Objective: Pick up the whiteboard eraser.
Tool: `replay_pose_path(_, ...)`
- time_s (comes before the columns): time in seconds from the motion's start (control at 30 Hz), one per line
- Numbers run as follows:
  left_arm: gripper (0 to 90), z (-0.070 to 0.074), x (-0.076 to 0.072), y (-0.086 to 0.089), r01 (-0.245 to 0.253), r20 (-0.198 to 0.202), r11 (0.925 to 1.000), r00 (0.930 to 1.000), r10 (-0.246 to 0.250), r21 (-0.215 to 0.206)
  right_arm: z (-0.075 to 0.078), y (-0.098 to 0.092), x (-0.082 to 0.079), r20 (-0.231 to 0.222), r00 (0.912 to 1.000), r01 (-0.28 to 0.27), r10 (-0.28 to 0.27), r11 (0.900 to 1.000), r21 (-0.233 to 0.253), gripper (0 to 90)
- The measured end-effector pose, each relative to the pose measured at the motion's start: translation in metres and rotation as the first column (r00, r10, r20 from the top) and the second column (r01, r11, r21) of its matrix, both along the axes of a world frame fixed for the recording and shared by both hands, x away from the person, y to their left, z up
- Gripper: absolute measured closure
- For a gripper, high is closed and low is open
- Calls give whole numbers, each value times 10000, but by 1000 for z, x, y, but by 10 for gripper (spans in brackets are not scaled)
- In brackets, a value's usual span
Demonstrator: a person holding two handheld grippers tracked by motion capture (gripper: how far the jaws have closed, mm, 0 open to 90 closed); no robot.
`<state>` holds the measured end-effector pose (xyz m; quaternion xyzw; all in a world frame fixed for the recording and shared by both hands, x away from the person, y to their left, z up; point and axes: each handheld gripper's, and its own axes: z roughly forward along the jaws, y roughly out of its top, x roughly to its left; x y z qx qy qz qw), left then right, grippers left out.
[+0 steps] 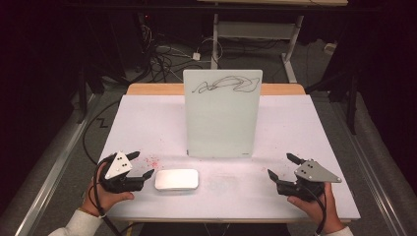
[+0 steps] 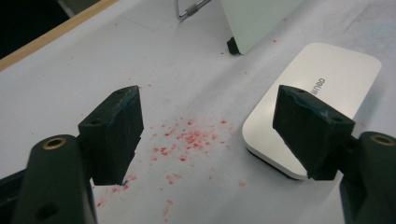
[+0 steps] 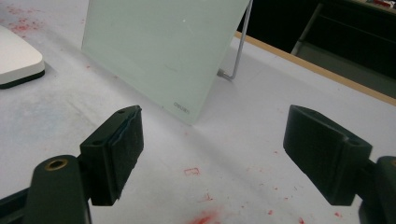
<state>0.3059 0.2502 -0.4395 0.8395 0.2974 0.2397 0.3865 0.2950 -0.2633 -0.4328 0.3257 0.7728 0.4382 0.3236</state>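
A small glass whiteboard stands upright on its wire stand at the table's middle, with a black scribble near its top. In front of it lies a flat white eraser. My left gripper rests open just left of the eraser, nothing between its jaws; in the left gripper view the eraser lies beside the right-hand jaw. My right gripper stands open at the front right, empty. The right gripper view shows the board ahead and the eraser's corner at far left.
The white table carries red specks near the left gripper and more red marks near the right one. A wooden strip runs along the table's far edge. Cables and a desk frame lie on the floor beyond.
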Motion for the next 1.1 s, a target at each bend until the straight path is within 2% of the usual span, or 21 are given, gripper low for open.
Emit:
replay_pose_path(0.23,236,13,-1,1,285,-388,9993,9989,-276,223,-1,2,0,-114,9997,-202,200,9996,-214,207)
replay_pose_path(0.3,227,18,0,1,589,-775,9981,9953,-576,150,-2,3,1,-198,9996,-222,219,9996,-198,207)
replay_pose_path(0.37,227,22,0,-2,840,-943,9949,9924,-785,557,-2,4,1,-244,9993,-272,266,9993,-244,207)
replay_pose_path(0.4,227,26,2,-8,1345,-1488,9878,9813,-1219,780,-3,5,1,-299,9991,-291,284,9993,-239,207)
replay_pose_path(0.43,227,26,2,-8,1345,-1488,9878,9813,-1219,780,-3,6,1,-330,9989,-343,334,9990,-279,207)
replay_pose_path(0.47,227,27,4,-12,1608,-1739,9818,9745,-1417,1008,-4,6,1,-364,9987,-377,365,9987,-342,207)
replay_pose_path(0.5,215,26,8,-24,2203,-2488,9627,9522,-1773,1571,-4,7,1,-407,9984,-415,400,9984,-385,208)
replay_pose_path(0.53,192,26,8,-24,2203,-2488,9627,9522,-1773,1571,-5,8,1,-443,9981,-446,429,9982,-392,208)
replay_pose_path(0.57,192,24,10,-36,2693,-2908,9396,9351,-2026,2113,-5,8,2,-474,9978,-491,471,9979,-421,208)
replay_pose_path(0.6,191,22,12,-42,2964,-3091,9255,9258,-2177,2357,-6,8,2,-495,9975,-518,497,9977,-428,208)
replay_pose_path(0.63,191,22,12,-42,2964,-3091,9255,9258,-2177,2357,-6,8,2,-517,9973,-549,524,9973,-484,208)
replay_pose_path(0.67,191,21,13,-48,3173,-3265,9147,9171,-2288,2503,-7,9,3,-567,9970,-562,535,9974,-460,210)
replay_pose_path(0.7,191,17,17,-59,3518,-3537,8932,9028,-2447,2800,-7,9,3,-595,9967,-586,556,9971,-495,210)
replay_pose_path(0.73,191,17,17,-59,3518,-3537,8932,9028,-2447,2800,-8,9,3,-625,9965,-582,551,9971,-496,210)
replay_pose_path(0.8,191,14,24,-73,3824,-3702,8706,8918,-2601,3095,-8,9,3,-653,9962,-614,579,9967,-538,210)
replay_pose_path(0.83,191,13,27,-76,3952,-3772,8651,8859,-2700,3088,-8,9,3,-647,9962,-617,581,9966,-550,210)
replay_pose_path(0.9,201,12,30,-80,4038,-3841,8609,8813,-2752,3096,-9,8,3,-673,9958,-651,614,9965,-532,210)
replay_pose_path(1.0,208,5,40,-92,4518,-4202,8344,8550,-3039,3157,-10,9,4,-708,9952,-719,680,9959,-541,210)
replay_pose_path(1.03,221,5,40,-92,4518,-4202,8344,8550,-3039,3157,-10,9,4,-710,9951,-726,685,9958,-555,210)
replay_pose_path(1.07,211,1,43,-97,4589,-4240,8224,8535,-3029,3362,-10,9,4,-719,9949,-742,701,9956,-564,210)
replay_pose_path(1.1,235,0,45,-98,4630,-4289,8190,8508,-3035,3389,-10,10,4,-711,9948,-776,733,9952,-600,210)
